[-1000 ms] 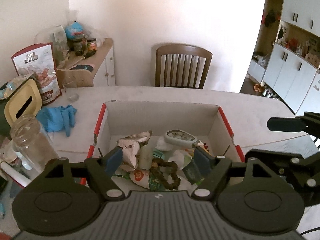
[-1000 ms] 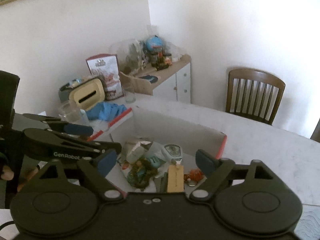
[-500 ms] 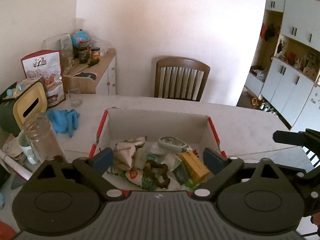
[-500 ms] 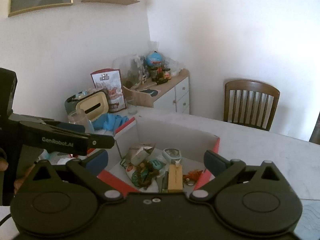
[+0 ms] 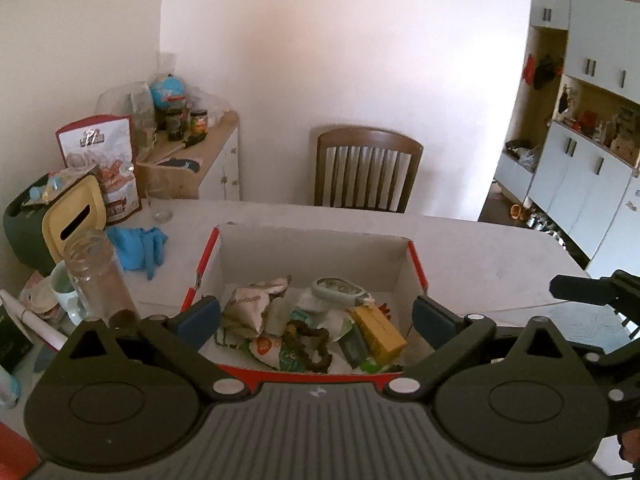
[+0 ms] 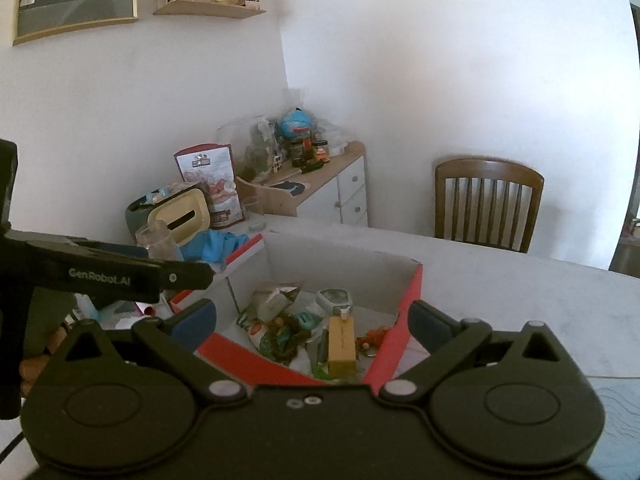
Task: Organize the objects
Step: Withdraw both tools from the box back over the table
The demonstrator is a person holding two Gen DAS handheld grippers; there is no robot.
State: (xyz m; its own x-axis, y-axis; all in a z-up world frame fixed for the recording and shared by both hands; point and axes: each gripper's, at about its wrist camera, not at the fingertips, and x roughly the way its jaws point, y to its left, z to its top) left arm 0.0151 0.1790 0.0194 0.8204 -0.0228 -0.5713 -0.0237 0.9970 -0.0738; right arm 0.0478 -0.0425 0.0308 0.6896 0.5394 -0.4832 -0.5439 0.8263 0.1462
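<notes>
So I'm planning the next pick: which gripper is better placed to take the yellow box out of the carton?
Probably right. The yellow box lies lengthwise between the open right gripper; for the open left gripper it sits off to the right, angled.

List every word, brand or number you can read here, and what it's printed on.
"GenRobot.AI": on the side of the left gripper, seen in the right wrist view.
Red-and-white bag: print too blurred to read.
Crumpled packet in the box: lettering illegible.
Yellow carton: illegible.

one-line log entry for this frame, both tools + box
left tool: open, empty | right tool: open, empty | both above box | box holds yellow carton, bead string, wrappers
</notes>
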